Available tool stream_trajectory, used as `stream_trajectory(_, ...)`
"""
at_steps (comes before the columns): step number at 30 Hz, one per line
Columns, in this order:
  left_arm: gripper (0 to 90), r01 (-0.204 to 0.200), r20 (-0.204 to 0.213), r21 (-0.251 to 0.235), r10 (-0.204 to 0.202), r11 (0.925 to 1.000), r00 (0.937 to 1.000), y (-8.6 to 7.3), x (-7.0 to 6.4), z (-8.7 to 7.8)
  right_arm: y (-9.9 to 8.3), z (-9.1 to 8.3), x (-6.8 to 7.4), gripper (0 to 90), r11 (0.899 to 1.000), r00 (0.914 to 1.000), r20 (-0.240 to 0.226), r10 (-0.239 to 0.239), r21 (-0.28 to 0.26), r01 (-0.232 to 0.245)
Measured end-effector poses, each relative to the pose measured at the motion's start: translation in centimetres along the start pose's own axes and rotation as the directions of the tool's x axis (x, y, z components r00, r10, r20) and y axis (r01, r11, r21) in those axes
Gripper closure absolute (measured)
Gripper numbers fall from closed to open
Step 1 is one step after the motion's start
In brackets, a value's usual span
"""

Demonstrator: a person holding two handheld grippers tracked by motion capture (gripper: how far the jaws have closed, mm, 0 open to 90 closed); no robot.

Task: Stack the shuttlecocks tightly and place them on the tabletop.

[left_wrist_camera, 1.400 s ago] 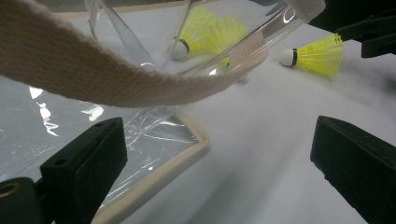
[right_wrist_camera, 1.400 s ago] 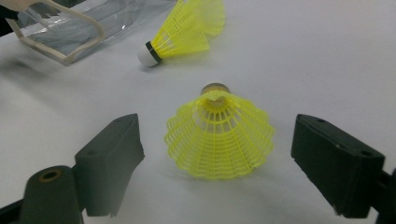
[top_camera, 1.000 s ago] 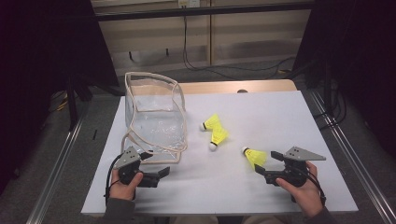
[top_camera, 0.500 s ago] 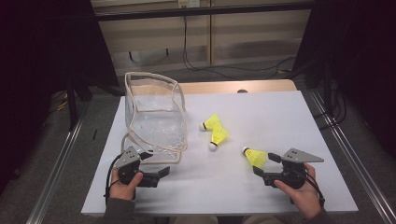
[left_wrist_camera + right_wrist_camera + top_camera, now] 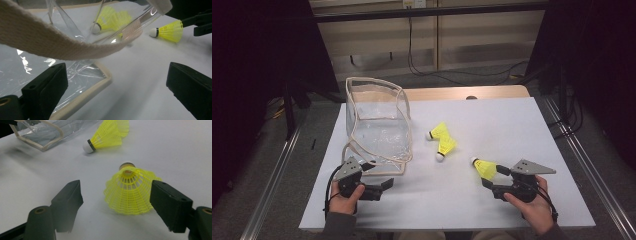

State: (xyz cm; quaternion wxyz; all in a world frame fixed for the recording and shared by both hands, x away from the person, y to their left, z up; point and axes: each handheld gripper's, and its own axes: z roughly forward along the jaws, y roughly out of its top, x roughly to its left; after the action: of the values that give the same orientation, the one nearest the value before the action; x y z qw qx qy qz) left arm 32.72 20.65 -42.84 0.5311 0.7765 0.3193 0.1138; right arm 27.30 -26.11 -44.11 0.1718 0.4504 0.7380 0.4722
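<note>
A yellow plastic shuttlecock [image 5: 128, 191] with a mesh skirt and a pale cork tip lies on its side on the white table [image 5: 512, 125], its open skirt between the spread jaws of the right gripper [image 5: 116, 197] and its tip pointing away from them. Two more yellow shuttlecocks [image 5: 443, 140] lie touching each other near the table's middle. A clear plastic bag [image 5: 377, 122] with cream fabric trim stands open at the left, its near corner just in front of the left gripper [image 5: 384, 185].

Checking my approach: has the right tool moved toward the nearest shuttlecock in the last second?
No. The right tool stays put, the nearest shuttlecock at its open jaws, same gap to the white table's near edge.
</note>
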Motion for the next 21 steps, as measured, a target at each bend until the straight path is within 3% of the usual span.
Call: stream_trajectory(21,3.9,-0.001,0.001,0.001,0.001,1.0,1.0,0.0,0.0,0.0,0.5,1.7,0.5,39.3,0.999,0.9997,0.007,-0.022,0.026,0.022)
